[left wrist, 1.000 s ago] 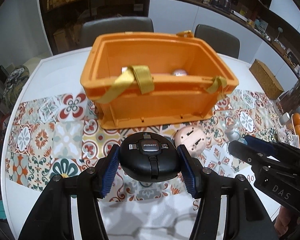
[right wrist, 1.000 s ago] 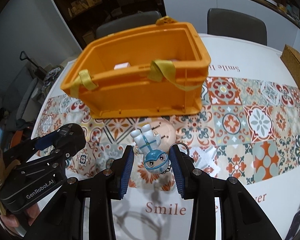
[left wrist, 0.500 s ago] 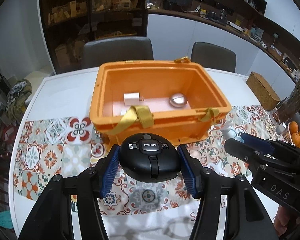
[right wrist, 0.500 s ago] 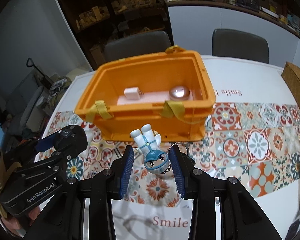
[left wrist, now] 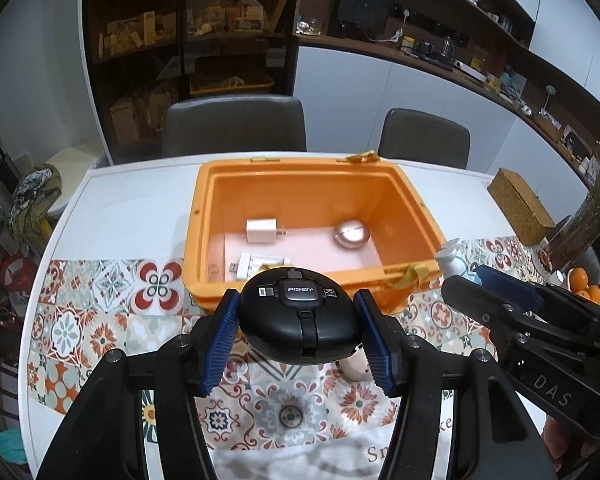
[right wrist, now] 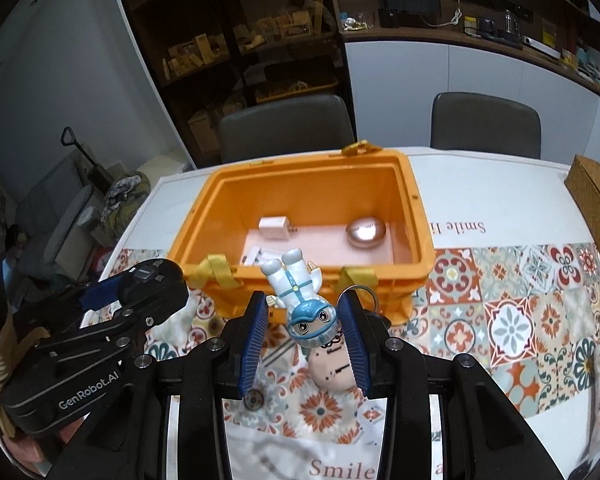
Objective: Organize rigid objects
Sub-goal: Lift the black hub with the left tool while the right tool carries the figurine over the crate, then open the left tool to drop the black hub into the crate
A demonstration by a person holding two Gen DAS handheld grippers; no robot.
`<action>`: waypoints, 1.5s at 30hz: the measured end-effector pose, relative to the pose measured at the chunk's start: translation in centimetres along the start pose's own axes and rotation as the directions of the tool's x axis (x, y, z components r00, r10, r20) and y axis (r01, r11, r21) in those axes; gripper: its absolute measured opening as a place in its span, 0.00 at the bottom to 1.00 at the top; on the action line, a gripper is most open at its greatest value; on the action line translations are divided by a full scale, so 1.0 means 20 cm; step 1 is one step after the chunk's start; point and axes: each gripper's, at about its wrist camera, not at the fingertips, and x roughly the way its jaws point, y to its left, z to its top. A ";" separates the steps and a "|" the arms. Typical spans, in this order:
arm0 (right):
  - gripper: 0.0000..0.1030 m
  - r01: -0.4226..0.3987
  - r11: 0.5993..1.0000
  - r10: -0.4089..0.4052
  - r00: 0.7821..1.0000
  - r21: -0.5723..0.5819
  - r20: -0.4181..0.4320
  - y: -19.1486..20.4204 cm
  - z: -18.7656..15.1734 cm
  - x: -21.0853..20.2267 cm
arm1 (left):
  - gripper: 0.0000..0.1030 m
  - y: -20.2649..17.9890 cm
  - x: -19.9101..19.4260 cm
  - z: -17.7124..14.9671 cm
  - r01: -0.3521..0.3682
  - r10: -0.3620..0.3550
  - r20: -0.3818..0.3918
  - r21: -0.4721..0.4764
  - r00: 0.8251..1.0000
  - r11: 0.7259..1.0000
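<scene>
- Left gripper (left wrist: pixel 300 320) is clamped on a black oval PISEN case (left wrist: pixel 300 322), blue pads pressed to both of its sides, and the case hangs clear above the patterned tablecloth (left wrist: pixel 84 332).
- Right gripper (right wrist: pixel 306 330) pinches a small white-and-blue toy figure (right wrist: pixel 300 300), head toward the camera, feet pointing at the crate; a metal key ring (right wrist: pixel 362 294) shows beside the right-hand pad.
- Both loads sit just short of the near rim of the orange crate (left wrist: pixel 204 200), which stands open on the table.
- Down in the crate: a white plug adapter (left wrist: pixel 262 231) at the left, a shiny rounded metal piece (left wrist: pixel 351 234) at the right, and a white flat gadget (left wrist: pixel 260 264) against the near wall.
- On the cloth under the grippers lies a pale pink rounded item (right wrist: pixel 332 368), partly hidden behind the right gripper's pads.
- Yellow straps (right wrist: pixel 216 270) drape over the crate's near wall.
- Two grey chairs (left wrist: pixel 236 126) stand behind the table.
</scene>
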 end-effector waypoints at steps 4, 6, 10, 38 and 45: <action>0.37 -0.001 1.000 0.001 1.000 -0.008 0.009 0.01 0.06 0.01 | 0.56 0.01 0.00 0.04 -0.008 0.008 0.008 0.008 1.000 1.000; 0.37 0.003 1.000 -0.003 1.000 -0.014 0.014 0.02 0.08 0.01 | 0.56 0.01 0.00 0.07 -0.014 0.013 0.012 0.011 1.000 1.000; 0.37 0.008 1.000 -0.007 1.000 -0.027 0.026 0.04 0.14 0.02 | 0.56 0.03 0.00 0.11 -0.018 0.018 0.016 0.007 1.000 1.000; 0.37 0.037 0.998 -0.042 0.994 -0.051 -0.098 0.03 0.38 0.37 | 0.56 0.13 0.29 0.32 -0.087 0.087 -0.053 0.014 0.995 0.996; 0.37 0.046 0.998 -0.052 0.988 -0.045 -0.145 0.00 0.37 0.47 | 0.56 0.14 0.41 0.33 -0.092 0.093 -0.096 0.018 0.991 0.996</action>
